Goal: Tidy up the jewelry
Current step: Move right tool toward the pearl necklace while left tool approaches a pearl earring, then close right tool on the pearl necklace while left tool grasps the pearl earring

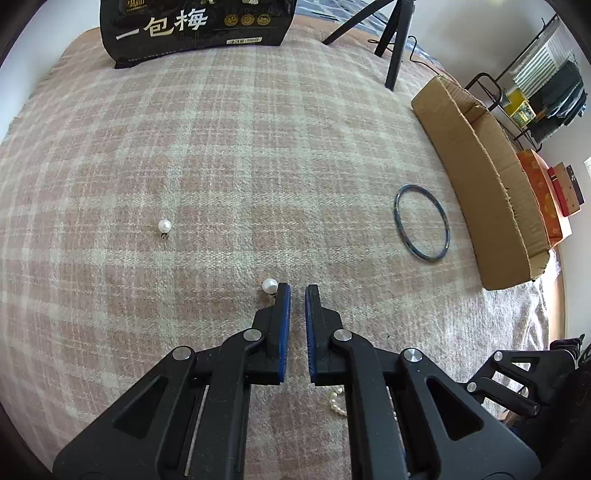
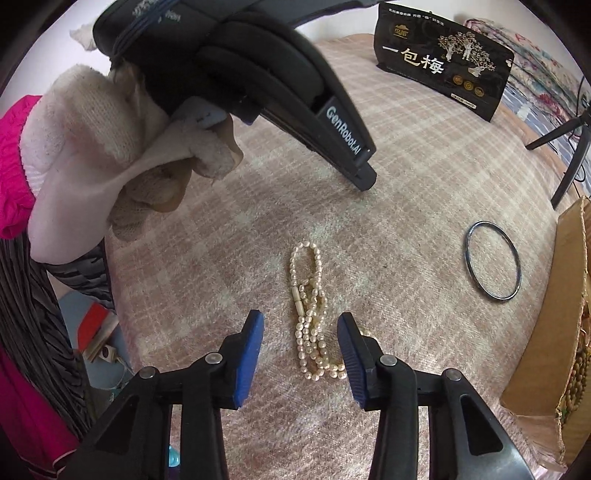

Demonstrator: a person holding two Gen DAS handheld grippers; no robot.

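A pearl necklace [image 2: 310, 317] lies bunched on the pink plaid blanket [image 2: 406, 184], and my right gripper [image 2: 301, 321] is open with its blue pads on either side of it. My left gripper [image 1: 297, 291] has its jaws nearly closed with a narrow gap and nothing between them. A pearl earring [image 1: 269, 285] lies just left of its left fingertip. A second pearl earring [image 1: 164, 225] lies farther left. A dark bangle [image 1: 423, 223] lies near the cardboard box [image 1: 476, 177]; it also shows in the right wrist view [image 2: 493, 260].
A black snack bag [image 1: 195, 29] stands at the far edge of the blanket. Tripod legs [image 1: 393, 48] stand at the back right. The cardboard box [image 2: 554, 325] holds wooden beads. The gloved hand [image 2: 122, 147] holding the left gripper fills the upper left.
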